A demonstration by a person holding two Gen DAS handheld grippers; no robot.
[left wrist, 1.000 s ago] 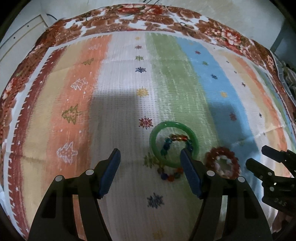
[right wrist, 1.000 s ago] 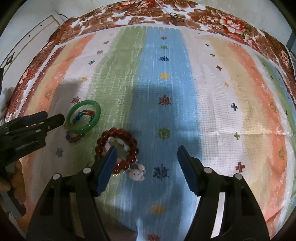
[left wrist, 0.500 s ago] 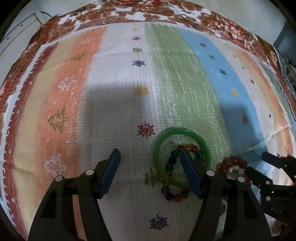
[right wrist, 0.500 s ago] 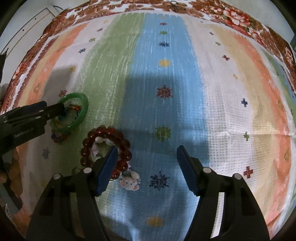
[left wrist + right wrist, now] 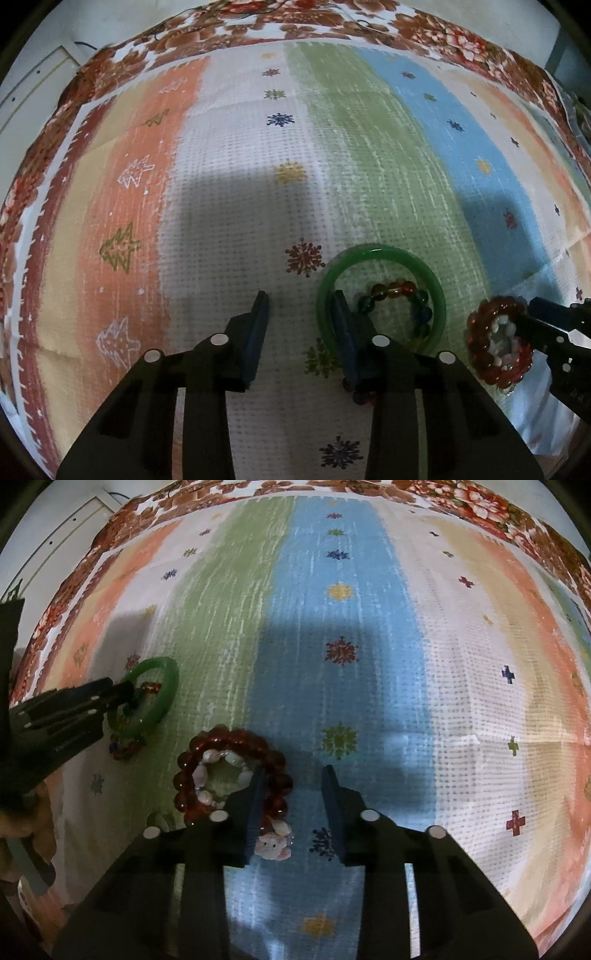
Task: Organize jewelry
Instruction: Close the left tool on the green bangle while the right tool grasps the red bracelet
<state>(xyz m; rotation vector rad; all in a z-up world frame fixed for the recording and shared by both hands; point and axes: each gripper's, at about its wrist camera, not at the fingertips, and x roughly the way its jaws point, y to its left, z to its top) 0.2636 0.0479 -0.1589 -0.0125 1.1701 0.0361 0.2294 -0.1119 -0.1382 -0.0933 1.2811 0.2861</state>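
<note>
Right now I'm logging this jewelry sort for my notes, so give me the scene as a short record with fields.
surface: striped cloth with snowflake print
green bangle: lies flat, over a multicolor bead bracelet
red bead bracelet: flat, ringing a pale bead bracelet
pig charm: beside the red beads
left gripper: open, one finger inside the bangle
right gripper: open, one finger over the red beads

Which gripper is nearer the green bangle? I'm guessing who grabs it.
Left gripper: one finger sits inside the green bangle. Right gripper straddles the red bead bracelet.
</note>
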